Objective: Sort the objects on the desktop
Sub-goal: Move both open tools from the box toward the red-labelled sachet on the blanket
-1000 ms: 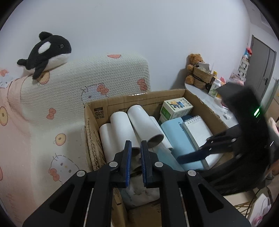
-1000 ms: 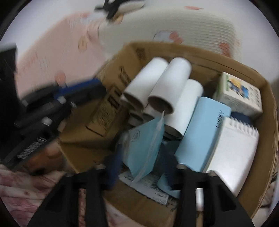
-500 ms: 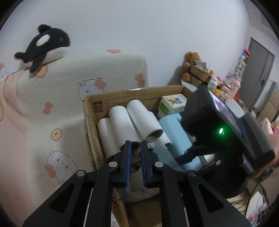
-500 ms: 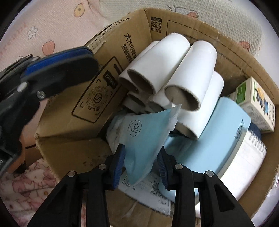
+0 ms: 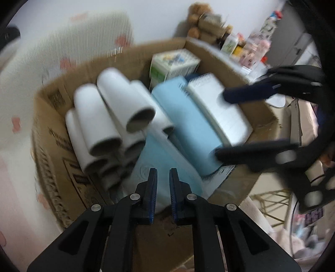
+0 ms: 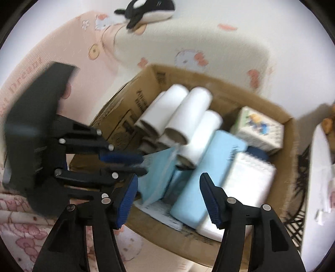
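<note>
An open cardboard box (image 5: 52,146) (image 6: 129,108) holds several white rolls (image 5: 98,117) (image 6: 184,113), a light-blue packet (image 5: 159,154) (image 6: 157,173), a light-blue notebook (image 5: 188,123) (image 6: 209,167), a white spiral notepad (image 5: 219,108) (image 6: 247,177) and a small green-and-white carton (image 5: 171,64) (image 6: 259,129). My left gripper (image 5: 162,180) (image 6: 140,165) is shut and points down at the packet's edge; whether it pinches the packet is unclear. My right gripper (image 6: 168,188) (image 5: 222,125) hangs over the box, its jaws opening. The packet stands between them untouched.
A cream and pink cartoon-print blanket (image 6: 188,48) surrounds the box, with an orca plush (image 6: 144,10) on top. A teddy bear (image 5: 196,12) and small bottles crowd a shelf at the back right. A dark wire rack (image 6: 301,173) stands right of the box.
The right gripper let go of the light-blue packet, opened and rose. The left gripper tipped down and moved over the box to the packet.
</note>
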The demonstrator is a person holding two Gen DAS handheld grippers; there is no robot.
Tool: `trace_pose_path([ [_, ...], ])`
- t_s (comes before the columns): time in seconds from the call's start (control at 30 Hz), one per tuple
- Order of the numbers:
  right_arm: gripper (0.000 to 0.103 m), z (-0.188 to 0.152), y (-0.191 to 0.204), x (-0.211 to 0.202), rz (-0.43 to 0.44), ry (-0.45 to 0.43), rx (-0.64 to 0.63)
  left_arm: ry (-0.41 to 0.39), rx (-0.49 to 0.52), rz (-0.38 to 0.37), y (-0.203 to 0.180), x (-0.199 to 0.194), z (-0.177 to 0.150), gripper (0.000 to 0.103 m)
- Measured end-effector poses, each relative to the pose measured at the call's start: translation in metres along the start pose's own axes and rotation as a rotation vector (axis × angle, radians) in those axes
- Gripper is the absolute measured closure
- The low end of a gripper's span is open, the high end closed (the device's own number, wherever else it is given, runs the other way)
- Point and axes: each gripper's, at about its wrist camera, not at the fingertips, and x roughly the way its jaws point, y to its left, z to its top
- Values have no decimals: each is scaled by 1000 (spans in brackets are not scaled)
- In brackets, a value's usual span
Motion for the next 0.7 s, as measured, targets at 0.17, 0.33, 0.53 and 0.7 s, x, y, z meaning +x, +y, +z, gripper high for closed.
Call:
trace_pose_path([
  [0.17,35,-7,-18,-23,-33,-72,12,101,-36,-41,3,17,13,90],
  [0.33,35,-18,-35,-30,-50,-64,66,184,19,-22,-11,43,27,90],
  [0.53,35,-26,-44,-35,-17,-69,123,280,10,-49,-12,70,39,90],
  [0.7,34,-22,-44,-38,-11,-94,133,325,3,-22,-15,84,42,90],
])
